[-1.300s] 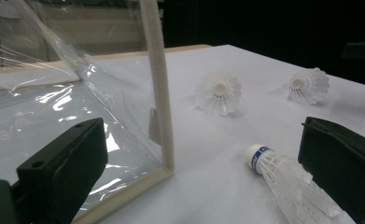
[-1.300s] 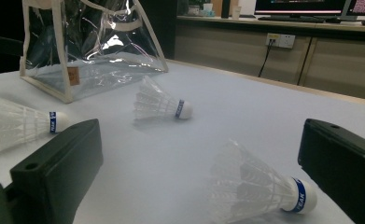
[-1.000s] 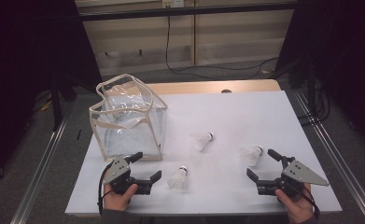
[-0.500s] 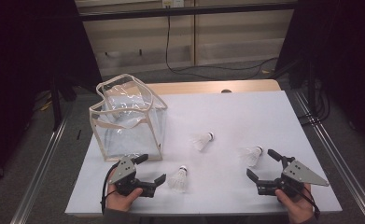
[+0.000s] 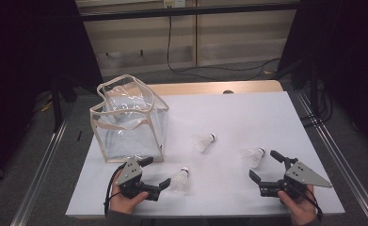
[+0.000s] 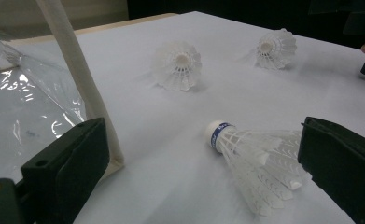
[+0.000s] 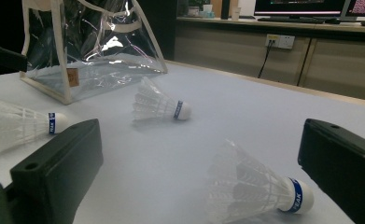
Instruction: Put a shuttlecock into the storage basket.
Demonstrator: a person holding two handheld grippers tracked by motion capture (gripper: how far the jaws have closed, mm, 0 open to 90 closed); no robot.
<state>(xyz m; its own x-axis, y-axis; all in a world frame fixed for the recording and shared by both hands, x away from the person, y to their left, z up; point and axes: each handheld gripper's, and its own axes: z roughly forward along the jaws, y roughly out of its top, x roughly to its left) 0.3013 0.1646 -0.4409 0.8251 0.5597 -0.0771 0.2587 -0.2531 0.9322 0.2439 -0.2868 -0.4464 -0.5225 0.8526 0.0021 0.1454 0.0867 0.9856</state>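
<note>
Left gripper point(image 5: 154, 173): jaws spread, nothing pinched | white feathered shuttlecock with blue-banded cork point(image 6: 257, 158) lies between them, skirt toward the gripper, cork pointing away | just beside the clear plastic tote bag point(image 5: 127, 123) | right gripper point(image 5: 262, 166): jaws spread, farther off.

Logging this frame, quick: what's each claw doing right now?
Left claw: open, holding nothing, a shuttlecock lying by its jaws.
Right claw: open, holding nothing.

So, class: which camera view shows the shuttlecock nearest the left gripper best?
The left gripper view: the shuttlecock lies close and sharp between its open fingers. In the high view it is small; in the right gripper view it sits at the edge.
</note>
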